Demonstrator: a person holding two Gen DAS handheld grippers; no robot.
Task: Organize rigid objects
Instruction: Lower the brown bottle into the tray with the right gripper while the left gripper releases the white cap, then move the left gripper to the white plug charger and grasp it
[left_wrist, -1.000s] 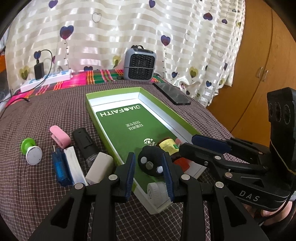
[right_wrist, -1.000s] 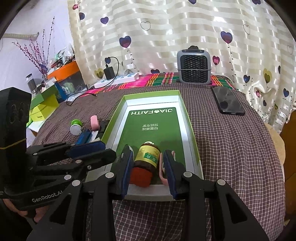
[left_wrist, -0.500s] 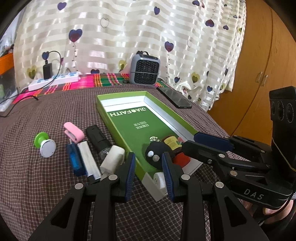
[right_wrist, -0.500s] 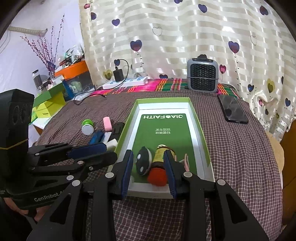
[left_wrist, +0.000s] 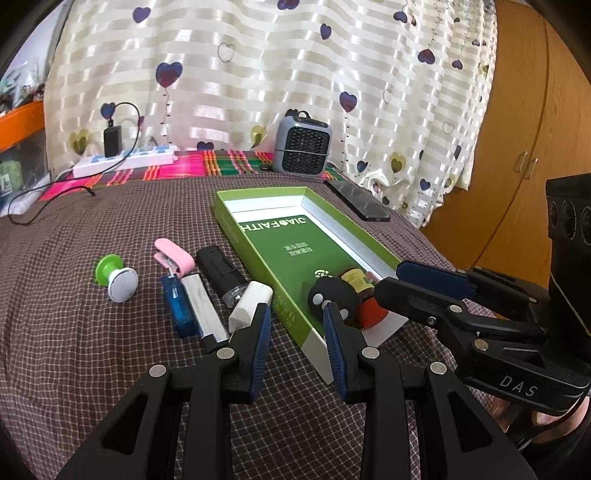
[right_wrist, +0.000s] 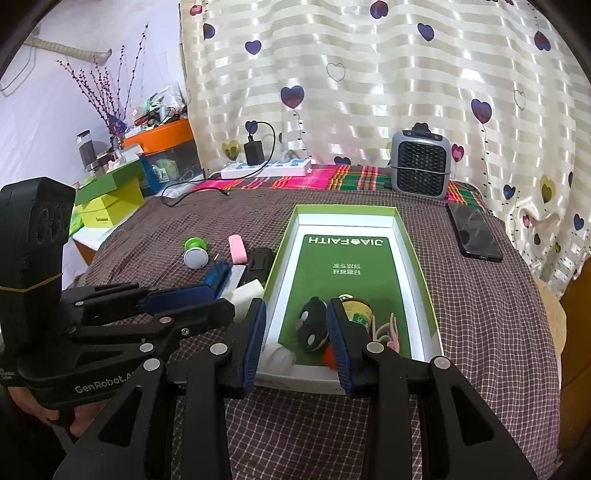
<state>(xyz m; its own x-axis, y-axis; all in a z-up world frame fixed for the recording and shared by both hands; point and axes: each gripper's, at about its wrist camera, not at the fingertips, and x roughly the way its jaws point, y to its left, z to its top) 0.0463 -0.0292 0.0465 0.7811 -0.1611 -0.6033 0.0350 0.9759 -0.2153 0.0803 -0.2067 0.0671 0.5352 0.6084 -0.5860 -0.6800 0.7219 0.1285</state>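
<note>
A green box (left_wrist: 258, 214) (right_wrist: 417, 258) lies on the checked cloth. In its near end lie a black round object (left_wrist: 334, 295) (right_wrist: 312, 325), a red-capped yellow-label bottle (left_wrist: 356, 278) (right_wrist: 356, 310) and pink clips (right_wrist: 388, 332). Left of the box lie a white block (left_wrist: 249, 301), a black case (left_wrist: 219, 271), a blue and silver stick (left_wrist: 192, 306), a pink clip (left_wrist: 173, 254) and a green and white knob (left_wrist: 116, 277) (right_wrist: 195, 253). My left gripper (left_wrist: 297, 354) is open and empty above the box's near corner. My right gripper (right_wrist: 295, 347) is open and empty at the box's near end.
A grey small heater (left_wrist: 303, 146) (right_wrist: 421, 166) stands at the back. A black phone (left_wrist: 356, 199) (right_wrist: 474, 232) lies right of the box. A white power strip (left_wrist: 125, 160) with a charger lies at the back left. Boxes (right_wrist: 110, 199) stand off the left edge.
Both grippers have pulled back from the box and risen. The bottle and the black round object stay in the box's near end.
</note>
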